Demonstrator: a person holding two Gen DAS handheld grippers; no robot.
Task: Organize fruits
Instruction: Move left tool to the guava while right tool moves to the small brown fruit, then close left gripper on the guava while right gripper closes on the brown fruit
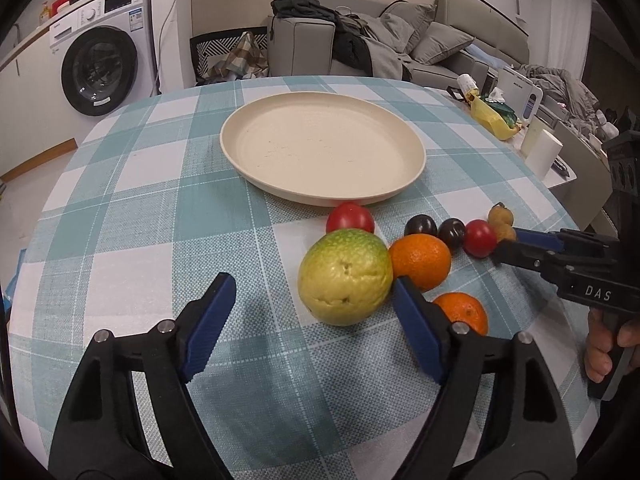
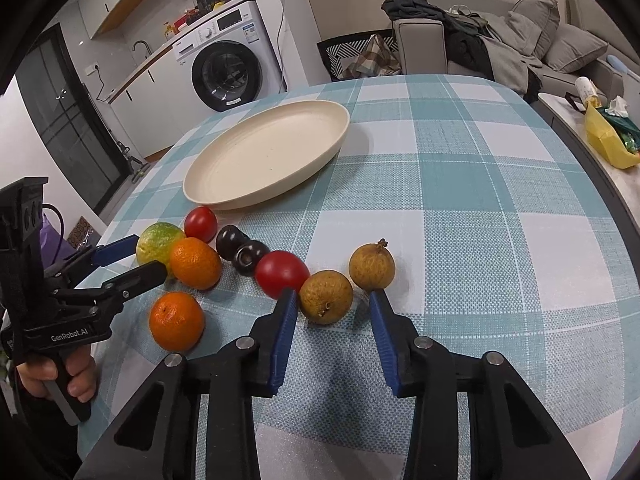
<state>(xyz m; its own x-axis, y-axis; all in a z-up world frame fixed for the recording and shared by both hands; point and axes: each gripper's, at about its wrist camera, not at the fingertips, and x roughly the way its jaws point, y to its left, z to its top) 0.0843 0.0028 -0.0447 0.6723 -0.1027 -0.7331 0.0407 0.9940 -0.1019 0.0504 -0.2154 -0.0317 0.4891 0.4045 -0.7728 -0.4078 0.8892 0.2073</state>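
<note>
An empty cream plate (image 1: 322, 148) (image 2: 264, 156) sits on the checked tablecloth. Near it lies a cluster of fruit: a big yellow-green citrus (image 1: 345, 277) (image 2: 158, 242), two oranges (image 1: 420, 261) (image 1: 464, 312) (image 2: 195, 263) (image 2: 177, 321), two red tomatoes (image 1: 350, 218) (image 1: 480, 239) (image 2: 201, 224) (image 2: 282, 274), two dark plums (image 1: 420, 226) (image 1: 451, 232) (image 2: 231, 242) (image 2: 250, 260) and two brown longans (image 2: 326, 297) (image 2: 372, 266) (image 1: 501, 215). My left gripper (image 1: 314, 300) is open, its jaws just short of the citrus. My right gripper (image 2: 332, 304) is open, its fingertips on either side of the nearer longan.
A side table at the right holds a yellow bag (image 1: 492, 118) (image 2: 610, 140) and a white cup (image 1: 542, 152). A washing machine (image 1: 100, 62) (image 2: 230, 68), a sofa with clothes (image 1: 384, 40) and a chair stand beyond the table's far edge.
</note>
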